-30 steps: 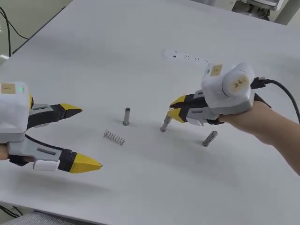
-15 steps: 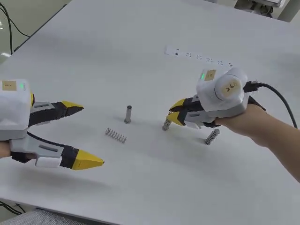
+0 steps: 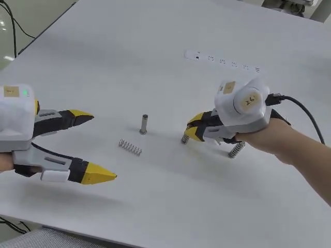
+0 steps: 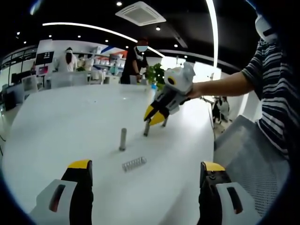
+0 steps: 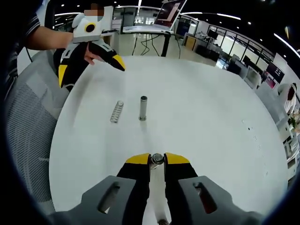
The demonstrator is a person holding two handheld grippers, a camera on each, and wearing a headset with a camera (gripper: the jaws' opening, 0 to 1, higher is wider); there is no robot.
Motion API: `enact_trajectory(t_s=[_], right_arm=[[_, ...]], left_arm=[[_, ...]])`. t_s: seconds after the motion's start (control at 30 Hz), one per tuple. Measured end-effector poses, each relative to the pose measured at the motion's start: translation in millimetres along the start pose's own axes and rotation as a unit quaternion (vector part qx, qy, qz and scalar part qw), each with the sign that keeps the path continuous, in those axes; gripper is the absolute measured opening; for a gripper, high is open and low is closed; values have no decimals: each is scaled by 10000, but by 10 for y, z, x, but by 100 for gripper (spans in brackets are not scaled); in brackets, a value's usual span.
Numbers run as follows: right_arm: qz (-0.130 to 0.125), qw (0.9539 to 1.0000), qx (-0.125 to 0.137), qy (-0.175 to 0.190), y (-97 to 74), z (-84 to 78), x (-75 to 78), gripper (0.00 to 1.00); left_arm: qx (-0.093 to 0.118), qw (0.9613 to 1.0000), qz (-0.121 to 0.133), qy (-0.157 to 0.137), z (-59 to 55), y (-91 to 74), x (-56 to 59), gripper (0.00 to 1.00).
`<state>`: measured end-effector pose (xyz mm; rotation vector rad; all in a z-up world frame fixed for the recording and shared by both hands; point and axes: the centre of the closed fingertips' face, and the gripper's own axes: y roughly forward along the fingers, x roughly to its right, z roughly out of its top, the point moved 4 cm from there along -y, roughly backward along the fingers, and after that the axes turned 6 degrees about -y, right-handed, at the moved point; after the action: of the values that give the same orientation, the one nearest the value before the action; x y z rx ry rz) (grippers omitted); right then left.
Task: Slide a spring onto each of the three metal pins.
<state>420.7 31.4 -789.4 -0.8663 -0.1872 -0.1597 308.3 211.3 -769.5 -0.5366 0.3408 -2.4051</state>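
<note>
The right gripper point(image 3: 192, 129) is closed on a sprung pin point(image 3: 184, 138). The pin's top is seen clamped between the yellow tips in the right gripper view; in the head view that contact is hidden by the gripper body. The left gripper point(image 3: 97, 147) is held wide open, with nothing between its fingers. Ahead of its tips lies a loose spring point(image 3: 130, 147), and just beyond it stands 1 bare pin point(image 3: 144, 124). A 2nd coiled piece point(image 3: 236, 150) is seen tilted behind the right fingers. If the grip is released with a sideways pull, the sprung pin could be toppled. If the loose spring is pinched off-centre, it could be flicked away.
</note>
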Motion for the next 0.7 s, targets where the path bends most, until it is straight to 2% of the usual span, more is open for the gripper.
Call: enact_trajectory(t_s=[0.3, 0.47, 0.7], right_arm=[[28, 10000, -9, 78, -3, -4, -14, 9], [-30, 9999, -53, 113, -3, -11, -11, 17], [-84, 9996, 24, 259, -54, -21, 11, 17]], left_arm=[[-7, 10000, -22, -14, -3, 13, 9, 91], [16, 10000, -32, 3, 25, 25, 9, 91], [14, 10000, -40, 18, 45, 27, 19, 91]])
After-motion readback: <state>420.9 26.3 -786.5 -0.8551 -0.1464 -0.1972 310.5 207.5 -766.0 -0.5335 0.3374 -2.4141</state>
